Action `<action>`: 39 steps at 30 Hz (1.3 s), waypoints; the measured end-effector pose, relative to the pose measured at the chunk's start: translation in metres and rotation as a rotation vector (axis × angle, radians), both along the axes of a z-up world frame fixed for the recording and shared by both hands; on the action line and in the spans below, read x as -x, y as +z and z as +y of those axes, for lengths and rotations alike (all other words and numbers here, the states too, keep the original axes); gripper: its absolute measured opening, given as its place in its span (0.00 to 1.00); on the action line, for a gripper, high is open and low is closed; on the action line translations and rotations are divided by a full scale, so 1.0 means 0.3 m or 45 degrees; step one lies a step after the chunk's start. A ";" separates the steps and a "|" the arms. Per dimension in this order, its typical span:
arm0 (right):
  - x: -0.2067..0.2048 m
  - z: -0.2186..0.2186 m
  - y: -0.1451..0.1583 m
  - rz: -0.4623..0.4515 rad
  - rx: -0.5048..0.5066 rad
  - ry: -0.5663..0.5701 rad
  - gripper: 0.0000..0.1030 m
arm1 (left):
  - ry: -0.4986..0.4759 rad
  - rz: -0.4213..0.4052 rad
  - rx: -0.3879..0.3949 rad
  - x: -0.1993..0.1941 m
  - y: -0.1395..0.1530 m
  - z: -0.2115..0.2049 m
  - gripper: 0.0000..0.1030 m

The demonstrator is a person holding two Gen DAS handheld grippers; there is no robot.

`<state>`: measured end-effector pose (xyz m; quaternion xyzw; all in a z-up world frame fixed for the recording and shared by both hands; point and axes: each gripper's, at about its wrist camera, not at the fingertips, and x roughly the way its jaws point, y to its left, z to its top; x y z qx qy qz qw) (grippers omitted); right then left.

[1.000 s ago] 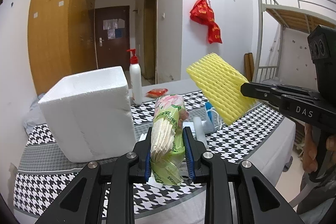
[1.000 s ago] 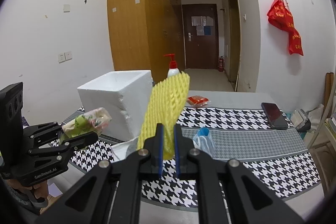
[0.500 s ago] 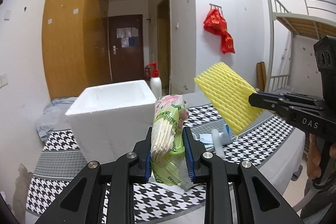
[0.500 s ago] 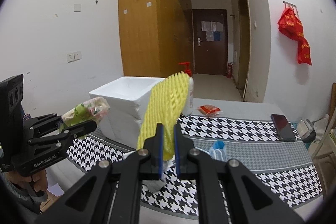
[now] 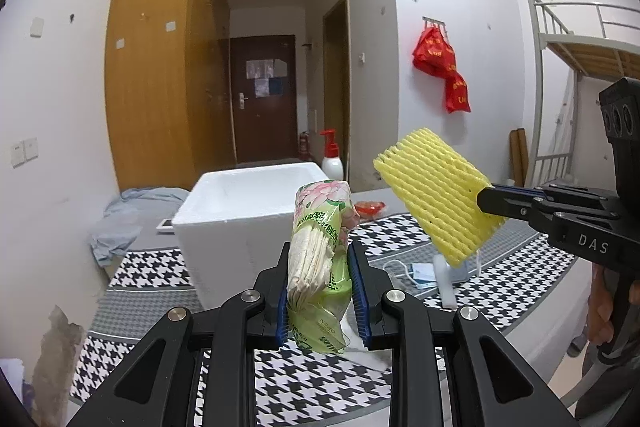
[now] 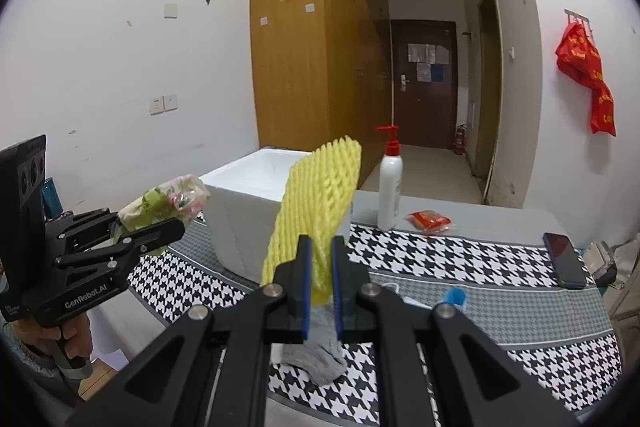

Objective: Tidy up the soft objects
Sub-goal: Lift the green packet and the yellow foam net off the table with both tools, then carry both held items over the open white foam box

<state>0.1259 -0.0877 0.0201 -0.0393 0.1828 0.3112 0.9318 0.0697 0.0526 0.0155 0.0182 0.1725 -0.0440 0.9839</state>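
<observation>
Holding both soft items above the houndstooth-clothed table [image 5: 404, 239].
Left claw [image 5: 322, 291] clamps a green floral tissue pack [image 5: 320, 247]; right claw [image 6: 320, 279] pinches a yellow foam net sleeve [image 6: 316, 203]; beyond them, a white styrofoam box [image 5: 240, 219].

Ahead of the tool a houndstooth-covered table [image 6: 460, 259] is seen. A white pump bottle [image 6: 390, 187] stands on it, with a red packet [image 6: 430, 220] just to its right and a dark phone [image 6: 564, 259] farther right. A red bag [image 6: 586, 75] hangs on the right wall.
</observation>
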 end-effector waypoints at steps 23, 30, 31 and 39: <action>-0.012 0.136 0.008 0.007 -0.002 0.125 0.11 | 0.189 -0.013 0.058 0.014 0.015 0.149 0.26; -0.023 0.174 0.009 0.004 0.006 0.148 0.11 | 0.231 -0.027 0.029 0.013 0.025 0.161 0.26; -0.024 0.179 0.010 0.003 0.006 0.151 0.11 | 0.236 -0.030 0.031 0.012 0.028 0.163 0.26; -0.042 0.193 0.013 0.005 0.001 0.151 0.11 | 0.262 -0.022 0.032 -0.005 0.027 0.176 0.26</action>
